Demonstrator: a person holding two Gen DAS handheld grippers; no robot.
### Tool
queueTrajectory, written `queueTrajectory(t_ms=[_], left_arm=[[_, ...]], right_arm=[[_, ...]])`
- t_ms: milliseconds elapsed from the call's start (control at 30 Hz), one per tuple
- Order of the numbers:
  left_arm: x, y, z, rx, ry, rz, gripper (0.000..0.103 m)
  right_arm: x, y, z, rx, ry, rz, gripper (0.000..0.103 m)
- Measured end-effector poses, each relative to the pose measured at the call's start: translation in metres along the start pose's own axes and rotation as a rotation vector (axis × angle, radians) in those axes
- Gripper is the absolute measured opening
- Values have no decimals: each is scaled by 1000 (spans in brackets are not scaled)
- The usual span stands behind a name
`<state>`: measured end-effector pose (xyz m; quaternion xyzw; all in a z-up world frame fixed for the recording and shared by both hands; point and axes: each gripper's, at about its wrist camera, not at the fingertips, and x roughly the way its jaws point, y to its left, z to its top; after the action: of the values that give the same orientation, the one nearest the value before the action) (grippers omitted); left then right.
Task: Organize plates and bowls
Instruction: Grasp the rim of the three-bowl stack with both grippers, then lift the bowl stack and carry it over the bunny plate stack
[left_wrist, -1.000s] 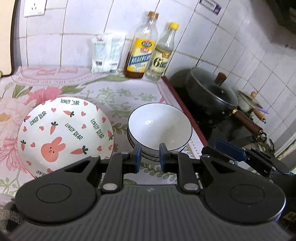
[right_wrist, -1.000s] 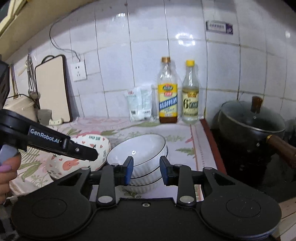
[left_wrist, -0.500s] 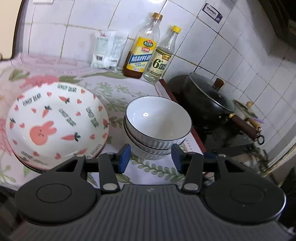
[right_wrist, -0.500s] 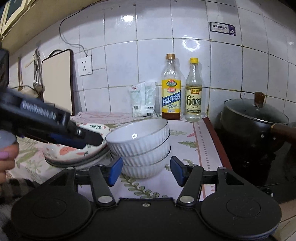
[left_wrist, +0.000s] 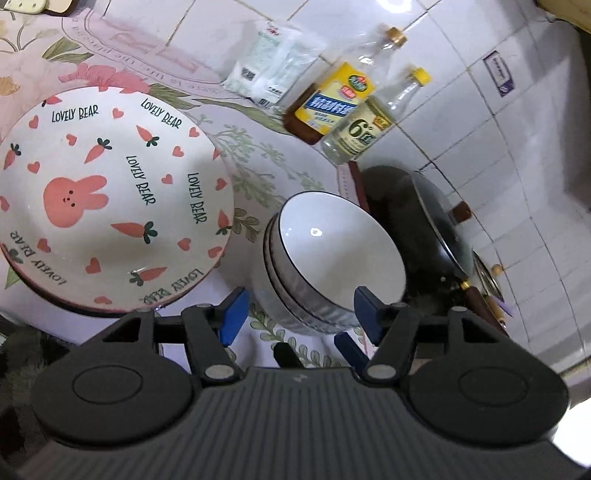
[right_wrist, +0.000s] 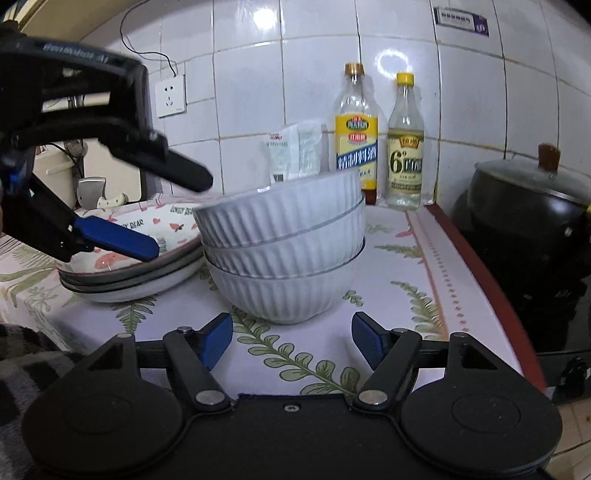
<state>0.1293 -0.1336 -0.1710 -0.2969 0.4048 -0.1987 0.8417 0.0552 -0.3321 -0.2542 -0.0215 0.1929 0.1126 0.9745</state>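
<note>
A stack of three white ribbed bowls (right_wrist: 284, 251) stands on the floral counter cloth; it also shows in the left wrist view (left_wrist: 332, 262). Left of it lies a stack of plates, the top one printed with a pink rabbit and carrots (left_wrist: 110, 199), also in the right wrist view (right_wrist: 147, 254). My left gripper (left_wrist: 299, 314) is open and empty, tilted above and near the bowls; it shows in the right wrist view (right_wrist: 147, 214) over the plates. My right gripper (right_wrist: 291, 336) is open and empty, low on the counter just in front of the bowl stack.
Two bottles (right_wrist: 356, 129) (right_wrist: 404, 140) and a white packet (right_wrist: 295, 151) stand against the tiled wall. A black lidded pot (right_wrist: 532, 206) sits on the stove at the right, past the cloth's red edge. A cutting board and a wall socket (right_wrist: 170, 94) are at the left.
Both grippers have opened wide. The left gripper rose and tilted over the plates and bowls. The right gripper moved lower and closer to the bowl stack.
</note>
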Motion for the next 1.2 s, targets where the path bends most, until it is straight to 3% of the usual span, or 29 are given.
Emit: queueTrajectory(t_ms=[100,267,400,633,867,1200], left_arm=[[12,-3,4,-28,22,17,62],[31,-8,6,-53,62,111,62],[43,-12,7,-90,88,138,60],[58,-12,9,-153,108,190,45],[63,4,6,-271,82,185,38],[65,7,8,-261,54,173,34]], right_arm=[[8,-1,-2,12,-13,8,89],[16,-4,-3,12,-29,13,89],[25,-8,-4,-1,-36,31,89],[38,-10,1,-77,-50,79,88],[51,-14,5,-116,-39,110,89],[54,-16,3,-104,-56,132,91]])
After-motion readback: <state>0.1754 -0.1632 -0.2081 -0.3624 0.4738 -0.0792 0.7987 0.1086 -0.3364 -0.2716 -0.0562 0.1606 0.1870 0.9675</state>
